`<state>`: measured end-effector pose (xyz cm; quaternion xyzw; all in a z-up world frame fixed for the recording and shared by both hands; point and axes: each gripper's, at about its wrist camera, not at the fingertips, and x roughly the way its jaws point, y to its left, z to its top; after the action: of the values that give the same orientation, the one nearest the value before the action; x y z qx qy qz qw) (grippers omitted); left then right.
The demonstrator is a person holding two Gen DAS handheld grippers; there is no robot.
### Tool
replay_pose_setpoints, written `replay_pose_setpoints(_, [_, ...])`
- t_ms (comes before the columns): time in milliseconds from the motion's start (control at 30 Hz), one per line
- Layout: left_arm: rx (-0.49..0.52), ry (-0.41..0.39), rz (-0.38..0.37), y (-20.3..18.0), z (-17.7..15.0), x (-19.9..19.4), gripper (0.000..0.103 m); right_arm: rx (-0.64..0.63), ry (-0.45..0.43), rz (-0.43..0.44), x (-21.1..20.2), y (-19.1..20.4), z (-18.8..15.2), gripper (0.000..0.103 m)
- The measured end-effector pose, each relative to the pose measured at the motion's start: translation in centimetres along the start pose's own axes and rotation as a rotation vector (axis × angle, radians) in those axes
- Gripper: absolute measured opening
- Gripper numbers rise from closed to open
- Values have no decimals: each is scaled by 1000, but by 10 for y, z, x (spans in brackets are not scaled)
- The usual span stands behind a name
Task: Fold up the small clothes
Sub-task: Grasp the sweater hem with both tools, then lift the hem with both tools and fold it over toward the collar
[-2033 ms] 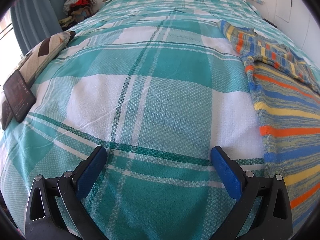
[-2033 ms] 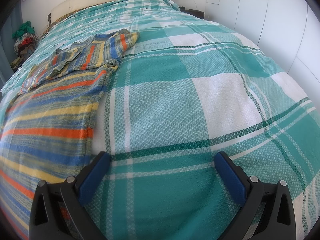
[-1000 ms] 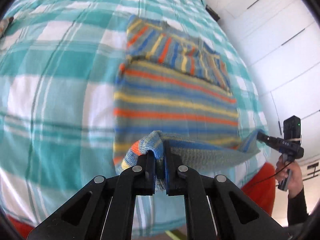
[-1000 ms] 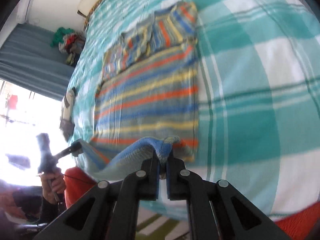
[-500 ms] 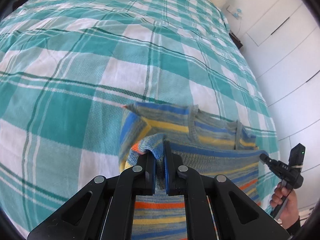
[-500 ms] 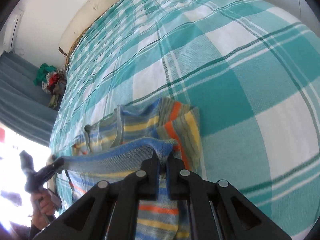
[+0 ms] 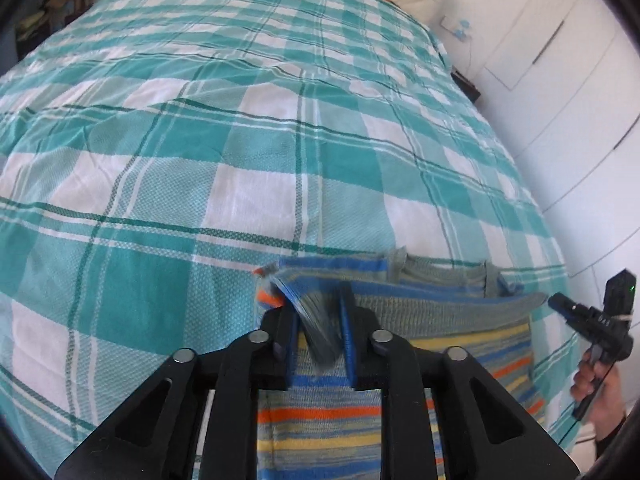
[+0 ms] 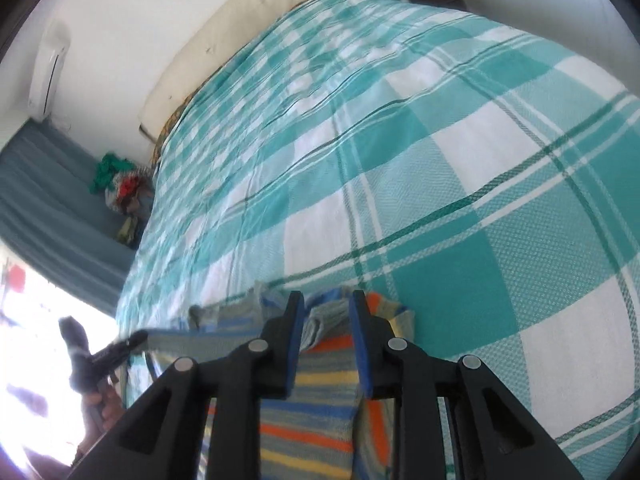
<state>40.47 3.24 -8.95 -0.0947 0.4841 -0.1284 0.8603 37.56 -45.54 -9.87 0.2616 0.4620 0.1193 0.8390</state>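
Observation:
A small knitted top (image 7: 440, 344) with blue, orange, yellow and grey stripes lies folded over itself on the teal checked bedspread (image 7: 240, 152). My left gripper (image 7: 318, 320) is slightly open around the top's left folded corner, which sits loose and blurred between the fingers. My right gripper (image 8: 326, 320) is slightly open around the top's right corner (image 8: 320, 328), the cloth slack between its fingers. The folded hem runs straight between the two grippers. The right gripper also shows in the left wrist view (image 7: 560, 302).
A cream headboard (image 8: 240, 28) stands at the far end of the bed. A pile of clothes (image 8: 120, 184) lies beside the bed by a blue curtain (image 8: 48, 208). White wardrobe doors (image 7: 568, 80) line the right side.
Both grippers carried the lifted hem forward over the top and lowered it onto the upper part. Their jaws have parted a little and the cloth is slipping free.

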Motion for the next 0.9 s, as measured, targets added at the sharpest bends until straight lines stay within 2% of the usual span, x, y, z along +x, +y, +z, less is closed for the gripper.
replay_pose_setpoints(33, [16,-7,51,-1,-2,1,72,-42,54,-5,4,7,-5,25])
replay_pose_setpoints(67, [19,-23,84,-1,-2,3,79,-71,119,-9,12,12,-11,25])
replay_pose_setpoints(100, [12,-36,93,1,0,4,81,-92,189,-9,23,17,-16,25])
replay_pose_setpoints(167, [-51,-28,53,11,8,10,81,-120,339,-4,51,22,-26,25])
replay_pose_setpoints(200, [-93,-23,34,17,12,12,81,-138,372,-25,64,25,-26,25])
replay_pose_setpoints(267, [-161,-17,18,25,18,14,81,-158,307,-62,77,28,-13,25])
replay_pose_setpoints(333, [-183,-24,1,28,19,8,81,-109,123,-70,69,29,9,25])
replay_pose_setpoints(400, [-138,-23,-6,25,13,-1,82,-28,-44,-69,50,25,26,26])
replay_pose_setpoints(433, [-97,-14,2,22,8,-5,82,4,-85,-56,42,23,30,28])
replay_pose_setpoints(500, [-1,20,25,17,-10,-13,82,-12,-48,-61,33,27,27,29])
replay_pose_setpoints(567, [68,56,17,16,-38,-24,82,-108,55,-76,25,38,9,29])
replay_pose_setpoints(600, [85,71,3,17,-56,-31,82,-155,102,-80,17,42,-7,35])
replay_pose_setpoints(700, [111,103,-69,19,-109,-48,85,-199,168,-33,-21,34,-67,69])
replay_pose_setpoints(767, [116,118,-86,16,-134,-48,86,-178,183,-21,-35,26,-100,70])
replay_pose_setpoints(800, [121,126,-88,12,-142,-45,84,-159,204,-12,-35,22,-114,70])
replay_pose_setpoints(833, [121,140,-88,9,-147,-40,70,-142,233,-5,-31,19,-126,66])
replay_pose_setpoints(867, [121,163,-80,5,-151,-32,49,-134,267,-2,-23,16,-136,59])
replay_pose_setpoints(900, [131,185,-40,3,-154,-26,8,-123,300,-22,-15,13,-144,24])
